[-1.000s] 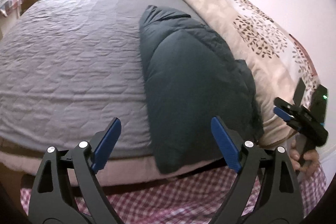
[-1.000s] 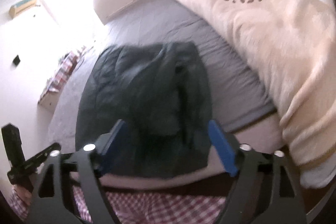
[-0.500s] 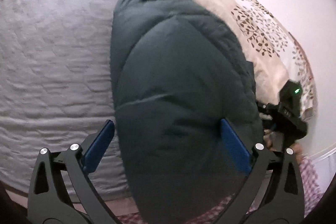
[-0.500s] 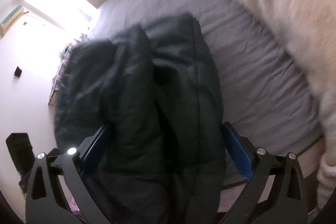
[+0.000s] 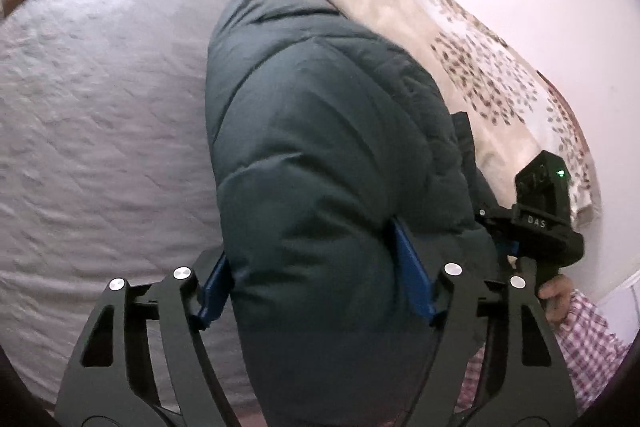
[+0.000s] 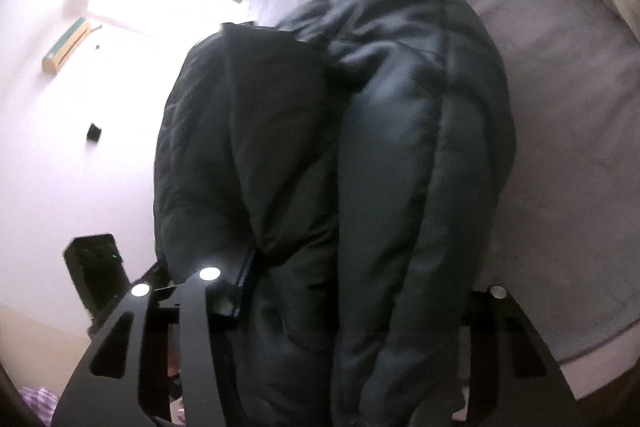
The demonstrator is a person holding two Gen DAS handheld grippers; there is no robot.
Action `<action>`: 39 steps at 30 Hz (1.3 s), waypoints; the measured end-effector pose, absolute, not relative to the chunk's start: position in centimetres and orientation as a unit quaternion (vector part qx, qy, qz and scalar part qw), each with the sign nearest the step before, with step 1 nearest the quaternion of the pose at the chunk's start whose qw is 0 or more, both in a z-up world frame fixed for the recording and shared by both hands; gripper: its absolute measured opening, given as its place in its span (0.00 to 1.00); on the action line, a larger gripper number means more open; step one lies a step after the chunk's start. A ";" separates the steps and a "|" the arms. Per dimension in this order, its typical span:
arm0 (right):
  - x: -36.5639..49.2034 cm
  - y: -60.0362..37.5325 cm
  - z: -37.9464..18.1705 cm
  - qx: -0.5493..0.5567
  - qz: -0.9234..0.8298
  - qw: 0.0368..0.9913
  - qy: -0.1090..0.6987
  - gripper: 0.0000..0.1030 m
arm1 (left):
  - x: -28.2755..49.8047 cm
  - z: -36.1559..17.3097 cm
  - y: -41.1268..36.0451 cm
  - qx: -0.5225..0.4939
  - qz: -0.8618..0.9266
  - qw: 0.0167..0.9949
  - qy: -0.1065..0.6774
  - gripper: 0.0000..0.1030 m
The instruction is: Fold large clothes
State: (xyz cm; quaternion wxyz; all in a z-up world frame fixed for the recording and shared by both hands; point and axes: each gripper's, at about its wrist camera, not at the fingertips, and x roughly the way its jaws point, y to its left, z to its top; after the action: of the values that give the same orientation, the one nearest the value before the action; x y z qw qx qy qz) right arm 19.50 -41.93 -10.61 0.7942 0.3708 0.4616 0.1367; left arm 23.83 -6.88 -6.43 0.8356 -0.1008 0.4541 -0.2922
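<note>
Both grippers are closing on the near end of the puffy dark-teal quilted jacket [image 5: 320, 155] lying on the grey quilted bed [image 5: 100, 147]: left gripper [image 5: 316, 283] fingers pinching it, right gripper [image 6: 352, 303] fingers squeezing its bulk; next, lifting that end over towards the far end, keeping both grips level

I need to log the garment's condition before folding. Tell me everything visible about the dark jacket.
The jacket is dark teal-green, puffy and quilted, with a slight sheen. It lies bunched lengthwise on the grey bedspread, beside a leaf-print duvet. The left gripper and right gripper have just been closing, and each now squeezes its near end.
</note>
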 end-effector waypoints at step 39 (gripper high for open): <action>25.6 -29.4 -1.1 0.222 0.089 0.887 0.395 0.49 | 19.1 -4.2 9.0 -0.137 -0.128 0.903 0.386 0.53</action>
State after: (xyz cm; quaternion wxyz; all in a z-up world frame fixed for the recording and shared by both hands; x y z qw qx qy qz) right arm 25.57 -29.37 -1.12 0.8871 0.2224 0.3945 0.0889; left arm 19.08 9.03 -4.18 0.9033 -0.1367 0.3860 -0.1279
